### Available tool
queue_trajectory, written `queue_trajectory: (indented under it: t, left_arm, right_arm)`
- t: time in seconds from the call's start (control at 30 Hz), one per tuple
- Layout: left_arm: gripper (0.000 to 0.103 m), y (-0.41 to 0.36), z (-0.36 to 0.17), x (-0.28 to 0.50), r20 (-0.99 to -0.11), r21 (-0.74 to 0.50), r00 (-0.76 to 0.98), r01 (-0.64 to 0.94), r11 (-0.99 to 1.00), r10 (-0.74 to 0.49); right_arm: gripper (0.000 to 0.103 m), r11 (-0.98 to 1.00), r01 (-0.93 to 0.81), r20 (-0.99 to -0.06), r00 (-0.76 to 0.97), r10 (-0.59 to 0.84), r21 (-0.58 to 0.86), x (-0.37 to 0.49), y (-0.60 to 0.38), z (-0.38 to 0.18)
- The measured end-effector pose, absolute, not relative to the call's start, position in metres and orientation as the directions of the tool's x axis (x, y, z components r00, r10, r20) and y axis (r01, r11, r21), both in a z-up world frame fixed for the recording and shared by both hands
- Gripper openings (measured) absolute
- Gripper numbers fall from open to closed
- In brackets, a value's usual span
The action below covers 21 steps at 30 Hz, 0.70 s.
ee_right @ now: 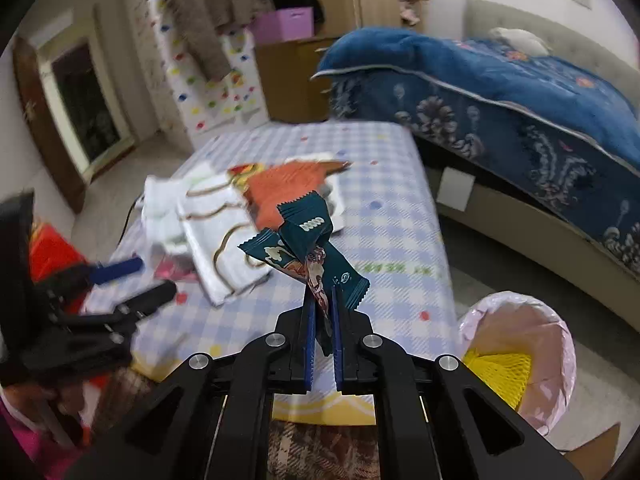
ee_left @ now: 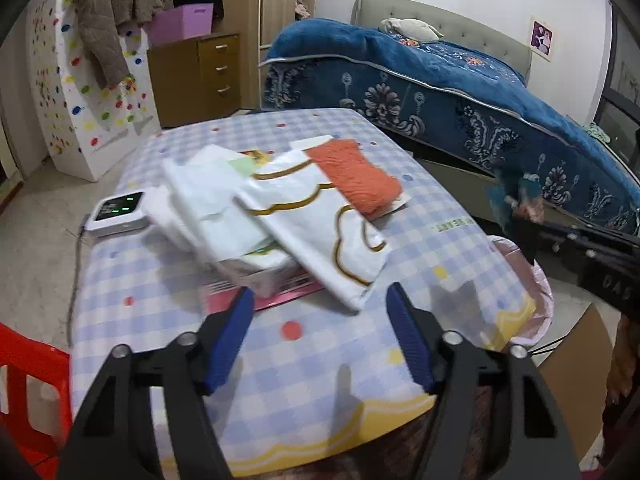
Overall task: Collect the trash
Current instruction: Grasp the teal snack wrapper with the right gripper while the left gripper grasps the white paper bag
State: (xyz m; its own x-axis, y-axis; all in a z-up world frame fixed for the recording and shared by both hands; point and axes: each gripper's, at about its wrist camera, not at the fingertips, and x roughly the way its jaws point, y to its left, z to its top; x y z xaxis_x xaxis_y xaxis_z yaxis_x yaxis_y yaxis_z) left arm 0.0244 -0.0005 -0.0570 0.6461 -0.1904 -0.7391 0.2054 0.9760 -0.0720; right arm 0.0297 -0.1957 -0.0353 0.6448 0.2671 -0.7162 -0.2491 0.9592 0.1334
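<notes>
Right wrist view: a bedroom, blue-quilted bed (ee_right: pixel 500 92) behind a checked table (ee_right: pixel 392 216). Beside it stands the pink-lined bin (ee_right: pixel 520 320). The right gripper (ee_right: pixel 322 312) is clamped on teal wrappers (ee_right: pixel 308 248), seemingly mid-carry; next, swing right over the bin and release. The left gripper (ee_left: pixel 320 300) hangs spread wide, empty.

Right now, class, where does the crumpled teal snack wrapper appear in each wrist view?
Left wrist view: the crumpled teal snack wrapper sits at the far right, blurred, at the right gripper's tip.
Right wrist view: the wrapper is centre frame, clamped by the right gripper.
Shared landmark: the orange knitted cloth.
</notes>
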Motion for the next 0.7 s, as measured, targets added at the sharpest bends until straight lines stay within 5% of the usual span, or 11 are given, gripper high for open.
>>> queue_trajectory:
  t: [0.2,0.47,0.7]
  left_arm:
    - [0.041,-0.009,-0.073,0.046,-0.778,-0.119,0.596,0.176,0.977,-0.202]
    - [0.038,-0.014,-0.086,0.060,-0.796,-0.167,0.561,0.162,0.973,-0.230]
    - [0.001,-0.013,-0.089,0.066,-0.777,-0.234,0.559,0.169,0.957,-0.289]
  right_arm:
    - [0.008,0.968,-0.199,-0.715,0.654,0.246,0.151,0.034,-0.212,-0.035]
    - [0.009,0.969,-0.192,-0.719,0.650,0.246,0.159,0.036,-0.217,-0.042]
    - [0.010,0.966,-0.196,-0.720,0.646,0.255,0.166,0.032,-0.216,-0.042]
